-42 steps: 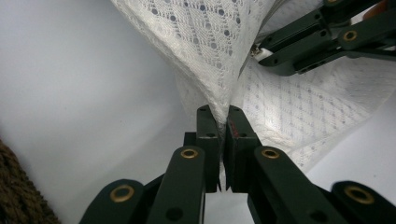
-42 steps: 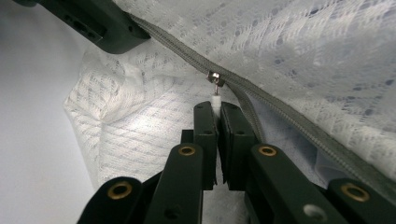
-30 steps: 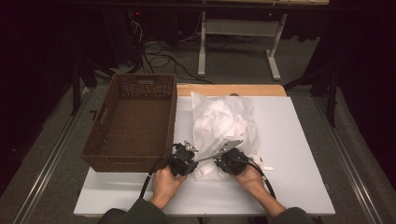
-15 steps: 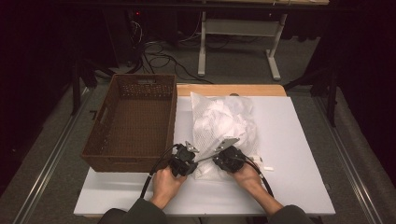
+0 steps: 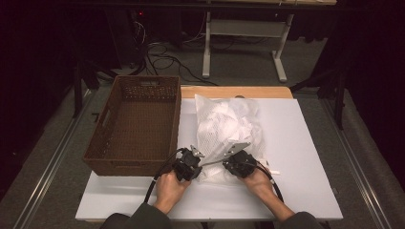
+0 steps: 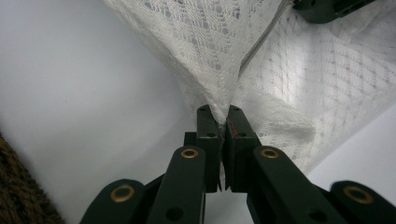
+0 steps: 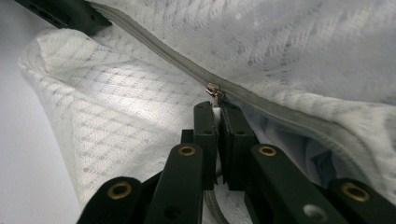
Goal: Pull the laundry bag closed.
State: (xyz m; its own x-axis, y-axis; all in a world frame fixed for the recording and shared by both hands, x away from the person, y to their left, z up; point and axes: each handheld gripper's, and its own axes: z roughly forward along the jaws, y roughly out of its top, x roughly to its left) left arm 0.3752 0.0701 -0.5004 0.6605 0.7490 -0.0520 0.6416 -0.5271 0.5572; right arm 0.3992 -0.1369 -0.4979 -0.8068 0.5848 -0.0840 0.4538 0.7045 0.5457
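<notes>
white mesh laundry bag (image 5: 228,129) lies on the white table (image 5: 305,157), just right of the brown wicker basket (image 5: 136,124), stuffed with white cloth. both grippers work its near end. left gripper (image 6: 218,122) has its jaws pinched tight on a corner of the mesh by the zipper's end, likely to anchor the bag and keep the zipper line taut so the slider can travel. right gripper (image 7: 215,112) has its jaws closed on what looks like the white pull tab of the zipper slider (image 7: 214,89); gap between the jaws is barely there. in the high view the left gripper (image 5: 187,164) and right gripper (image 5: 239,163) sit close together at the bag's near edge, one hand behind each. bag's long axis runs away from the person, near edge to far edge of the table, zipped end pointing at the person. zipper (image 7: 280,112) runs crosswise along that near end, roughly from one gripper to the other. judging by the grip, this is a zip pull in hand; which direction can't be told.
</notes>
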